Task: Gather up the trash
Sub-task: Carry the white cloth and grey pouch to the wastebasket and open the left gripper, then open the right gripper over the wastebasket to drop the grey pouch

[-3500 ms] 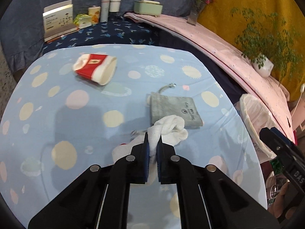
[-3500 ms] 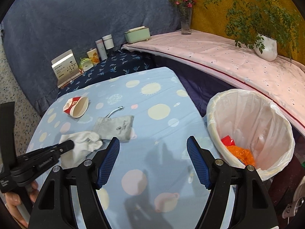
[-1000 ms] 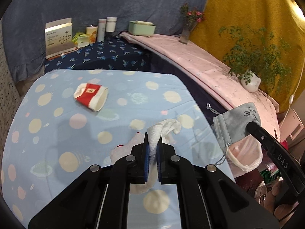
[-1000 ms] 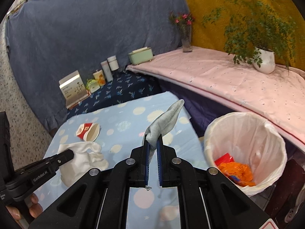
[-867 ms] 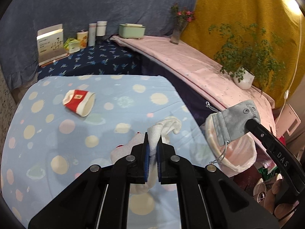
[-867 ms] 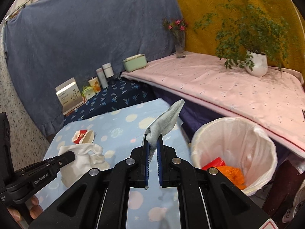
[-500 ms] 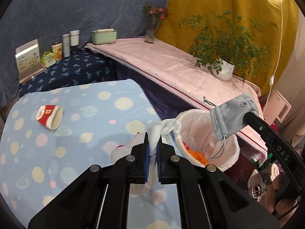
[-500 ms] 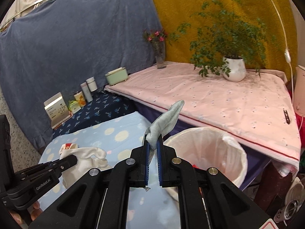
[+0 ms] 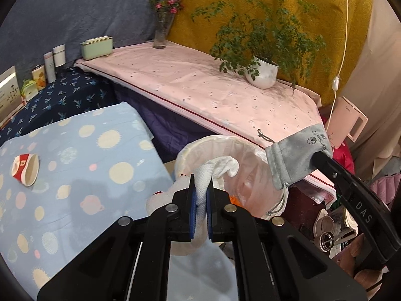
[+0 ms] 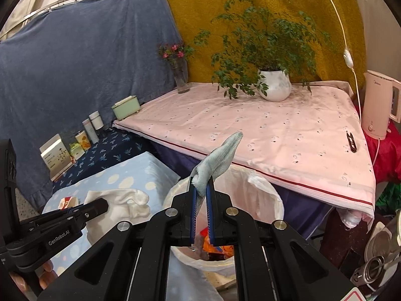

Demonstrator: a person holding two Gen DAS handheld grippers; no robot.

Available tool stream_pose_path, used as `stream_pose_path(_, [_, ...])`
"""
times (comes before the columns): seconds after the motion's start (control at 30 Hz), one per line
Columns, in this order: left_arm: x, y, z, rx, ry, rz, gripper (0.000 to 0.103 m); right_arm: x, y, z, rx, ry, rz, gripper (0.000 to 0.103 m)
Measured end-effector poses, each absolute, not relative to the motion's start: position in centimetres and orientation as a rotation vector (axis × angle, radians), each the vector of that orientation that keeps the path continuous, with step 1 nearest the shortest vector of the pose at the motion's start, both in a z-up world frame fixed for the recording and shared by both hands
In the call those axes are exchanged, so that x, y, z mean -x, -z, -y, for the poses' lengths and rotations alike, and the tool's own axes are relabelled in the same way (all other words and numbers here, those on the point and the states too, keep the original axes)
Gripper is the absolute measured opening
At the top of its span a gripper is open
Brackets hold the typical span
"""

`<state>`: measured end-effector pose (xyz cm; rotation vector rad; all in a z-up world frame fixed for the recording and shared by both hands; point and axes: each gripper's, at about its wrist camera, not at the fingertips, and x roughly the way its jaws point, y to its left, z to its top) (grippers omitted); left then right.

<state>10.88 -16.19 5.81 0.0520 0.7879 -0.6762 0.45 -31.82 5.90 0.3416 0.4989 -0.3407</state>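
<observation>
While orange trash (image 10: 211, 247) lies inside, the bin (image 10: 273, 200) stands open.

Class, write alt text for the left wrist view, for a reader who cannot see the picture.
The black left gripper pinches a crumpled white cloth just above a round bin lined with a white plastic bag. At right, the right gripper holds a grey drawstring pouch near the bin. A red-and-white paper cup lies on the blue dotted tablecloth.

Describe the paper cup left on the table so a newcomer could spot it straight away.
Find the low table under the pale blue spotted cloth. Near its left side a paper cup lies tipped over, mouth open; its red and white wrap marks it out, alone on the cloth.
</observation>
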Motion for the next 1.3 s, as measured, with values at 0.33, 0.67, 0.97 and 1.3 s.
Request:
stream_pose_path(0.33, [-11.3,-4.8,21.3,-0.085,0.734,-0.796,0.007,-0.2,-4.5,34.5,-0.367,0.373,-0.512,0.007])
stream_pose_path(0.67, [-12.5,-3.5,22.7,-0.055,0.705,-0.812,0.044,-1.1,-3.0,35.9,-0.380,0.385,-0.535,0.007])
stream_pose_path(0.97, [-13.5,-3.0,21.4,-0.039,0.655,-0.814,0.061,-2.6,-3.1,35.8,-0.372,0.361,-0.535,0.008])
stream_pose_path(1.3, [-14.3,-2.6,19.7,-0.030,0.624,-0.821,0.066,-4.0,-3.0,34.6,-0.359,0.341,-0.543,0.013])
